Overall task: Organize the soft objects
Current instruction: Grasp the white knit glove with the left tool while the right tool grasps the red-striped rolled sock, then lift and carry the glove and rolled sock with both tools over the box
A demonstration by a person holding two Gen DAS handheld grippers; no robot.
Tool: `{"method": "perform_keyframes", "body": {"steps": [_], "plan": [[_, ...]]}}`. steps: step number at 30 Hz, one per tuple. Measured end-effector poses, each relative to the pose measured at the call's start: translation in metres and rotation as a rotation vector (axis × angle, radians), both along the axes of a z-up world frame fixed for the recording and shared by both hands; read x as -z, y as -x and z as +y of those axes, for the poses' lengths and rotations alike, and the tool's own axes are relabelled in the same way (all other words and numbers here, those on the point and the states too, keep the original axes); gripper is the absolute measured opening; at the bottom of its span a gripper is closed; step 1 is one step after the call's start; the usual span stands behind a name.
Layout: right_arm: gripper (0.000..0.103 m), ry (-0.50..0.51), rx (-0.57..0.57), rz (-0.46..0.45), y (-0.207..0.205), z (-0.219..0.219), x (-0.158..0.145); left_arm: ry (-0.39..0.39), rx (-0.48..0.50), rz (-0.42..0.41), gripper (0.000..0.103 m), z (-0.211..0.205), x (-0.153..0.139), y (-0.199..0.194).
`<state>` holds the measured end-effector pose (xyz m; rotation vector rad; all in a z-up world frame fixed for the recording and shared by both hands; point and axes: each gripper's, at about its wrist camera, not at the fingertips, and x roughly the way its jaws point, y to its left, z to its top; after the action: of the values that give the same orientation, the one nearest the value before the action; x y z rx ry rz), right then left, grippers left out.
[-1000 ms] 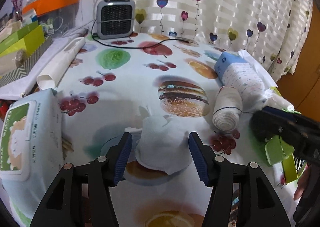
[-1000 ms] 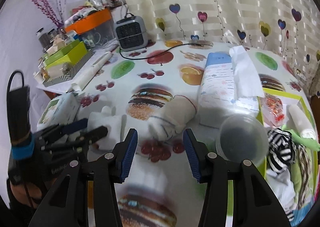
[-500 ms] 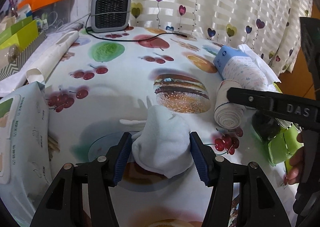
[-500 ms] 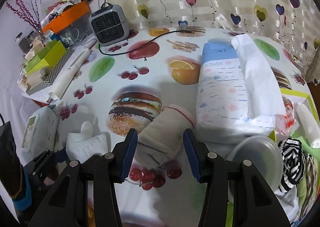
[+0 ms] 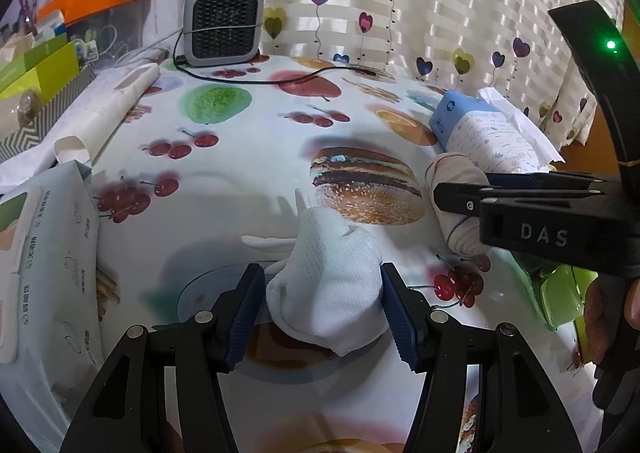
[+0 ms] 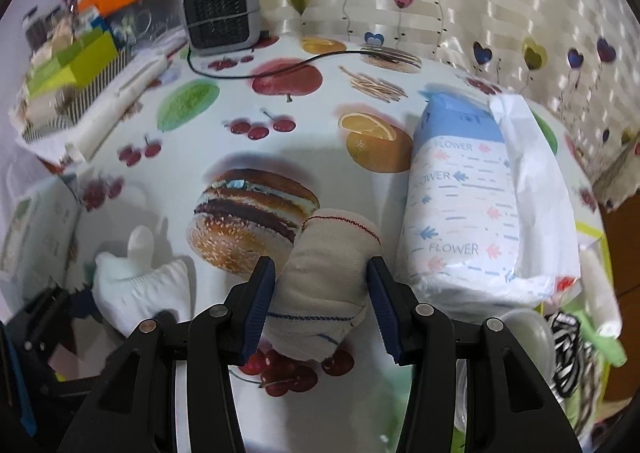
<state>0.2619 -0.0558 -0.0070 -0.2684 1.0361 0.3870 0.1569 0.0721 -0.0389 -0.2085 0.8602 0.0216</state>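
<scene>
Down on the fruit-print tablecloth [image 5: 248, 181], both grippers are straddling soft things. The left gripper [image 5: 322, 313] is standing spread around a white glove [image 5: 328, 289] — its blue pads just beside the fabric, not visibly squeezing. The right gripper [image 6: 321, 307] is bracketing a rolled beige sock [image 6: 328, 273] beside the tissue pack [image 6: 464, 213] — jaws half-spread, hugging both sides; whether they are pinching it, I cannot tell.

A bunched white knitted glove [image 5: 326, 285] lies on my fruit-print tablecloth [image 5: 224, 181], thin fingers poking toward nine and twelve o'clock. At its three o'clock, near it, a rolled cream sock with red and blue thread lines [image 6: 326, 273] lies on its side.
</scene>
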Motion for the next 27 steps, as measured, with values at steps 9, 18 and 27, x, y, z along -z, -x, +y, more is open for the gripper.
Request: {"method": "perform_keyframes", "body": {"steps": [9, 18, 27], "plan": [[0.046, 0.078, -0.081, -0.046, 0.006, 0.008, 0.006, -0.007, 0.013, -0.006, 0.037, -0.001, 0.001, -0.002], [0.044, -0.028, -0.135, -0.055, 0.019, 0.003, -0.002, -0.013, 0.002, -0.015, 0.024, -0.003, -0.003, 0.007], [0.044, -0.128, -0.183, -0.094, 0.042, -0.006, -0.027, 0.001, -0.035, -0.065, 0.024, -0.002, -0.024, 0.021]]}}
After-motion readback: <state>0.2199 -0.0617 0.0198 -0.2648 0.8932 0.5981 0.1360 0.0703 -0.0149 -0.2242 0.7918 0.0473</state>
